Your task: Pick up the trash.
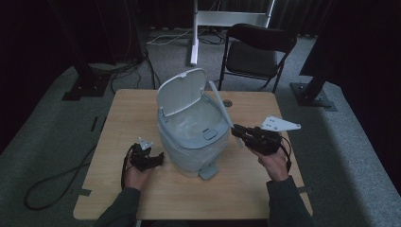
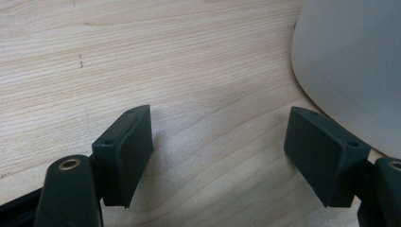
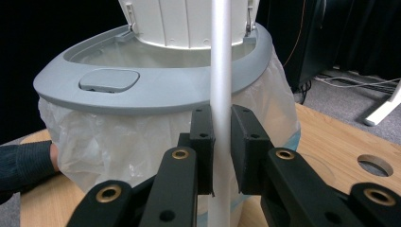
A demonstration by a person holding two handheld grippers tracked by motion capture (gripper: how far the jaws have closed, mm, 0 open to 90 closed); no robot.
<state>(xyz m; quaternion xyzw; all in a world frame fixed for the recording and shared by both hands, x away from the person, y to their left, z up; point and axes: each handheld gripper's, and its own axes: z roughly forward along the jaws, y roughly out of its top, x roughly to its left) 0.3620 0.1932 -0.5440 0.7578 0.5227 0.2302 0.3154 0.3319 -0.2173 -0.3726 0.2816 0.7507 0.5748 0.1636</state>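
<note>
Plastic bail handle, pale grey, thin, light, probably slick: pinched low by right hand-held gripper beside lidded bin (lined); grip mid-bar. Left hand-held gripper spread over worktop.

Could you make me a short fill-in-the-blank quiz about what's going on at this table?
1. The bin has its lid standing ____.
2. The right gripper is shut on the bin's thin grey ____.
3. The left gripper has its jaws ____, with nothing between them.
4. The bin is lined with a clear plastic ____.

Missing words: open; handle; open; bag
</note>
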